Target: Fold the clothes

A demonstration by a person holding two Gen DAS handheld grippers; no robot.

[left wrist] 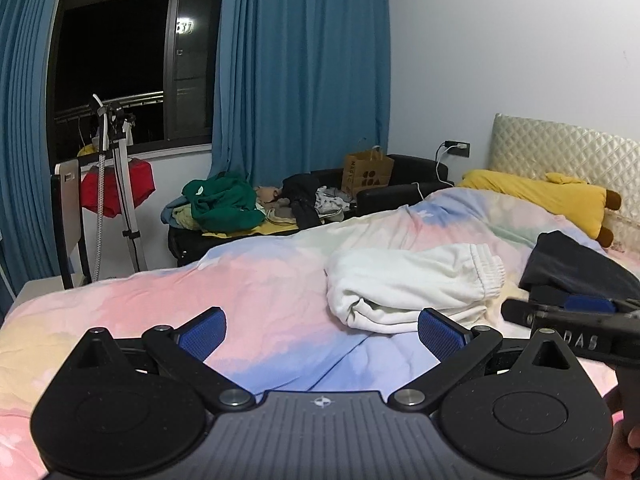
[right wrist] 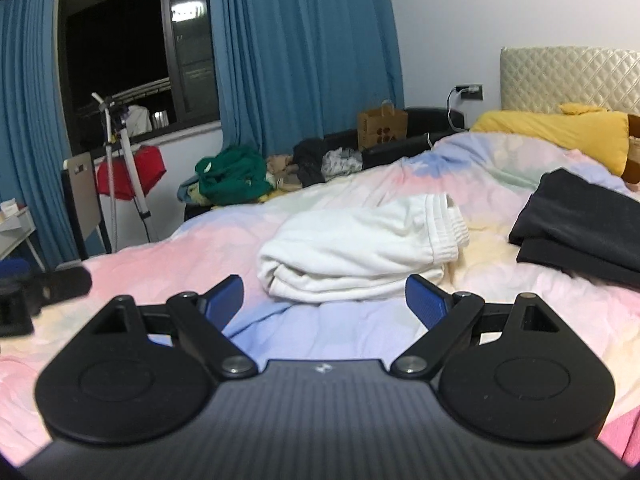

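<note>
both claws gape empty: white garment [right wrist: 360,248] lies dead ahead of right claw [right wrist: 324,300], upper right of left claw [left wrist: 322,334], long axis left-right.

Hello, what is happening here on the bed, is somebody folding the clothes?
A person holds two grippers over a pastel quilt. Both the left gripper and the right gripper are open and hold nothing. A white folded sweatshirt lies just ahead of them, and a folded black garment lies to its right.
</note>
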